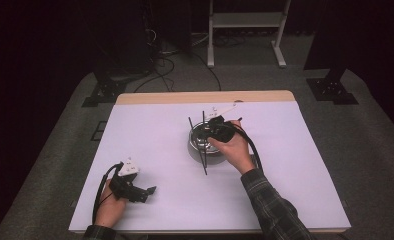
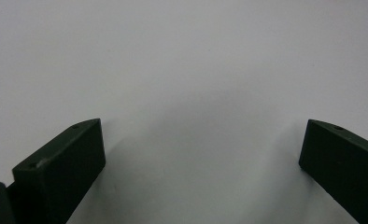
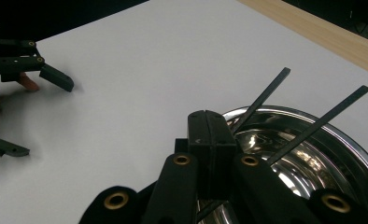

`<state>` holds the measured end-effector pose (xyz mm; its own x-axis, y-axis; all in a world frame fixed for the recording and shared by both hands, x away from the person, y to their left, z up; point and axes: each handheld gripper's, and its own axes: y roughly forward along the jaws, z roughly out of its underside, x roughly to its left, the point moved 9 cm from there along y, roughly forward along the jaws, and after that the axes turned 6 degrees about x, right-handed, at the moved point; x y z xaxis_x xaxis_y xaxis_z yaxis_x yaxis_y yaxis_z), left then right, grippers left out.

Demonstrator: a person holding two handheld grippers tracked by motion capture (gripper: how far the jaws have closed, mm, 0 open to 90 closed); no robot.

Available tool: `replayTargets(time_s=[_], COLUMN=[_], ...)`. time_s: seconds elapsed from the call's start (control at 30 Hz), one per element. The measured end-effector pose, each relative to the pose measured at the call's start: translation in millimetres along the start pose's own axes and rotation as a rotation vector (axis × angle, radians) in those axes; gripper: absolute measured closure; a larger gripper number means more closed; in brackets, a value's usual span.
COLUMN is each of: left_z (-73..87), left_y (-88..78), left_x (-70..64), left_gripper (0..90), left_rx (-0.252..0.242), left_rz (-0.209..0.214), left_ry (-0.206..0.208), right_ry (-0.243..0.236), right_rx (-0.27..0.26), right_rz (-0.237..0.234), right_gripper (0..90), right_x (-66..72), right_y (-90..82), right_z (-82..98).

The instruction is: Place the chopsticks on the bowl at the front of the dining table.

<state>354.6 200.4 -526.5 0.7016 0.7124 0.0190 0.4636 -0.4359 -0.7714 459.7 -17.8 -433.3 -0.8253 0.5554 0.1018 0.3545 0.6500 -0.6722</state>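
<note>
A shiny steel bowl (image 1: pixel 199 150) stands at the middle of the white table, and thin black sticks (image 1: pixel 200 155) lean in it and poke out over its rim. My right gripper (image 1: pixel 210 131) hovers over the bowl with its jaws pressed together. In the right gripper view the shut jaws (image 3: pixel 210 119) sit just above the bowl (image 3: pixel 345 140); one stick (image 3: pixel 266 93) passes beneath them and a second stick (image 3: pixel 331 116) lies beside it. I cannot tell whether either stick is pinched. My left gripper (image 1: pixel 147 191) rests at the front left, open, with nothing but bare white table between its fingers (image 2: pixel 65 163).
The white sheet (image 1: pixel 150 135) covers the table up to a wooden strip (image 1: pixel 205 97) along the far edge. The left gripper (image 3: pixel 30 112) also appears far off in the right gripper view. Dark floor, cables and a white stand (image 1: pixel 245 30) lie beyond the table.
</note>
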Motion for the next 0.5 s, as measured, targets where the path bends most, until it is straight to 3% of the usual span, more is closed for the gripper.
replayTargets(time_s=[0.5], left_z=[0.0], left_y=[0.0], left_x=[-0.1], left_gripper=[0.0], left_rx=[-0.001], left_rz=[0.001], left_ry=[-0.002], right_ry=[0.028], right_rx=[0.036], right_rz=[-0.009], right_gripper=[89.6], right_x=[-8.4], right_y=[32.6], right_z=[-4.1])
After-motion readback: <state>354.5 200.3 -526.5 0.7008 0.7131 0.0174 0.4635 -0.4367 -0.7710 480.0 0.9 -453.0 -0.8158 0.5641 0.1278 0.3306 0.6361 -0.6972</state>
